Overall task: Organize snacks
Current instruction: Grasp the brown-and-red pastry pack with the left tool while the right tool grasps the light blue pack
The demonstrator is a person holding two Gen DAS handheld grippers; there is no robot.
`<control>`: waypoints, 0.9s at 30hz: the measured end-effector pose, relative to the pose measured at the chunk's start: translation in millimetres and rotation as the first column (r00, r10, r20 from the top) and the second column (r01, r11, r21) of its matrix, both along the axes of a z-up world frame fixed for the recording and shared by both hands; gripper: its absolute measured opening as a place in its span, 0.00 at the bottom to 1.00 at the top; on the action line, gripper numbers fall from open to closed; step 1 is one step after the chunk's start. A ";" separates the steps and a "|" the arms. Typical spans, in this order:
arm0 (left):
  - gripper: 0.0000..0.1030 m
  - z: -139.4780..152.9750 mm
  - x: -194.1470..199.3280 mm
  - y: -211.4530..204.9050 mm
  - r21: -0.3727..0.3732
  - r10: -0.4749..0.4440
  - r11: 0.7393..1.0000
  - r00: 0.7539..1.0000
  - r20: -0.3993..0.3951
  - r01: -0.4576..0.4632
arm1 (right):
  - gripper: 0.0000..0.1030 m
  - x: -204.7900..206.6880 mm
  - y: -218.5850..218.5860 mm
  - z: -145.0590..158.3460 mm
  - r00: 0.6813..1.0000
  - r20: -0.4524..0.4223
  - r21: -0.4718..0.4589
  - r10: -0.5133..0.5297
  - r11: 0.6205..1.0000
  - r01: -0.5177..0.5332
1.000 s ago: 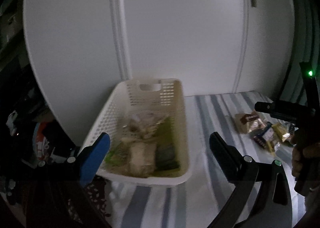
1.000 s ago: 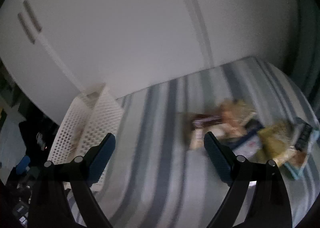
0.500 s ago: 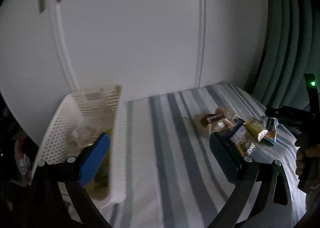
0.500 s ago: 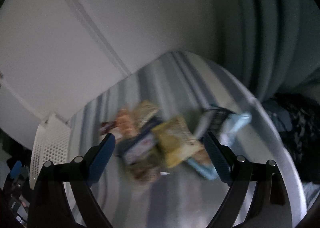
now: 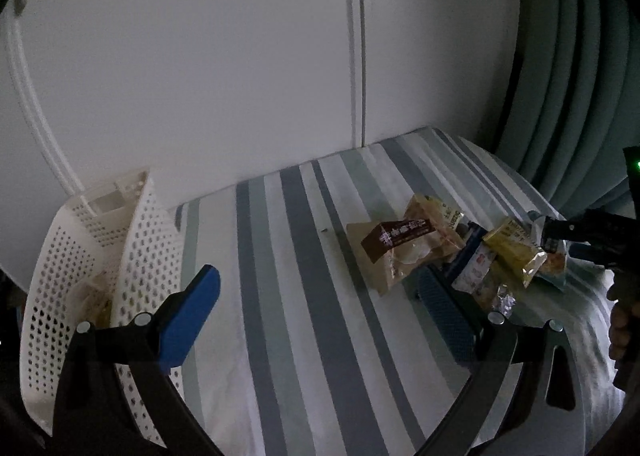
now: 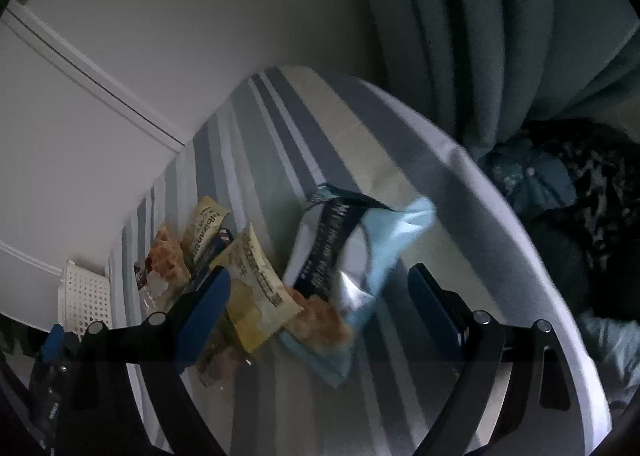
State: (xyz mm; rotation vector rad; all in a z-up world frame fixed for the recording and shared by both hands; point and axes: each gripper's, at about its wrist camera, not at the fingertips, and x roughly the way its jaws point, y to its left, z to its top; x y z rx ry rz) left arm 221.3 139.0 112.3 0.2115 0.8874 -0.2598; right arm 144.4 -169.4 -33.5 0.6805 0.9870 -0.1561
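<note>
Far left of the left wrist view: white perforated basket (image 5: pixel 100 256), some packets already inside. Left gripper (image 5: pixel 320 292): jaws spread wide, empty, over bare striped cloth (image 5: pixel 304 336). Right of centre: snack pile (image 5: pixel 452 252), well apart from the basket. Right gripper (image 6: pixel 320 292): jaws spread, empty, above the pale blue packet (image 6: pixel 360 256). We judge it best to close on this top, unpinned packet.

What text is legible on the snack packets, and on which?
"bibizan": tan plastic packet at the far end of the pile, right wrist view.
Brown label with white characters on the clear packet: too blurred to read.
Yellow foil packet: dark print, unreadable.
Pale blue bag: white print on its black band, motion-blurred.
</note>
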 end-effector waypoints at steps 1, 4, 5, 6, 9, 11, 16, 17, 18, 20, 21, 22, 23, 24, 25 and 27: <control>0.98 -2.2 2.8 -1.4 0.007 -0.002 1.000 1.000 -0.004 0.002 | 0.87 6.8 2.4 -0.5 1.000 -0.004 -0.006 0.007 1.000 -0.007; 0.98 -10.8 10.9 -6.1 0.022 -0.014 1.000 1.000 -0.018 0.014 | 0.87 25.4 8.9 -3.0 1.000 -0.018 -0.016 0.024 1.000 -0.024; 0.98 -13.8 13.7 -7.7 0.027 -0.018 0.999 1.000 -0.023 0.018 | 0.87 30.8 10.7 -3.5 0.999 -0.021 -0.017 0.031 0.999 -0.031; 0.98 -16.3 15.9 -9.1 0.032 -0.022 0.999 0.999 -0.027 0.023 | 0.87 36.5 12.0 -4.2 0.999 -0.022 -0.017 0.039 0.999 -0.040; 0.98 -27.8 24.9 -17.9 0.049 -0.049 0.998 0.998 -0.046 0.051 | 0.87 52.9 16.4 -5.9 0.997 -0.028 -0.035 0.066 0.997 -0.067; 0.98 -33.3 29.6 -24.6 0.057 -0.071 0.996 0.996 -0.056 0.074 | 0.87 61.1 18.3 -6.3 0.996 -0.033 -0.056 0.087 0.995 -0.088; 0.98 -55.3 47.8 -51.9 0.082 -0.164 0.982 0.981 -0.101 0.172 | 0.87 69.3 23.8 -13.0 0.992 -0.044 -0.102 0.116 0.988 -0.120; 0.98 -62.3 52.7 -58.9 0.092 -0.186 0.976 0.975 -0.119 0.197 | 0.87 68.9 24.2 -14.1 0.992 -0.041 -0.104 0.119 0.987 -0.122; 0.98 -67.5 55.9 -64.4 0.103 -0.202 0.971 0.971 -0.131 0.216 | 0.87 69.8 24.3 -14.2 0.992 -0.037 -0.106 0.119 0.987 -0.122; 0.98 -76.8 62.5 -73.8 0.121 -0.232 0.961 0.962 -0.144 0.250 | 0.87 69.1 23.6 -14.5 0.992 -0.029 -0.099 0.121 0.987 -0.123; 0.98 -79.9 64.9 -76.8 0.128 -0.241 0.957 0.959 -0.147 0.260 | 0.87 68.0 23.3 -14.6 0.992 -0.026 -0.097 0.120 0.988 -0.122; 0.98 -85.2 68.4 -82.0 0.139 -0.252 0.952 0.955 -0.153 0.273 | 0.87 66.6 23.2 -14.0 0.992 -0.024 -0.100 0.121 0.987 -0.123; 0.98 -88.1 70.8 -85.1 0.145 -0.255 0.950 0.954 -0.157 0.278 | 0.88 65.4 23.3 -13.5 0.992 -0.022 -0.101 0.124 0.987 -0.125; 0.98 -91.5 74.4 -88.7 0.151 -0.258 0.948 0.953 -0.159 0.281 | 0.88 66.0 23.4 -14.0 0.992 -0.021 -0.102 0.124 0.987 -0.125; 0.98 -93.3 77.4 -91.5 0.150 -0.259 0.947 0.952 -0.161 0.283 | 0.88 66.8 23.9 -14.6 0.992 -0.020 -0.107 0.125 0.986 -0.126; 0.98 -96.6 85.1 -94.3 0.152 -0.247 0.951 0.956 -0.160 0.271 | 0.88 68.1 24.1 -14.9 0.992 -0.020 -0.111 0.128 0.985 -0.129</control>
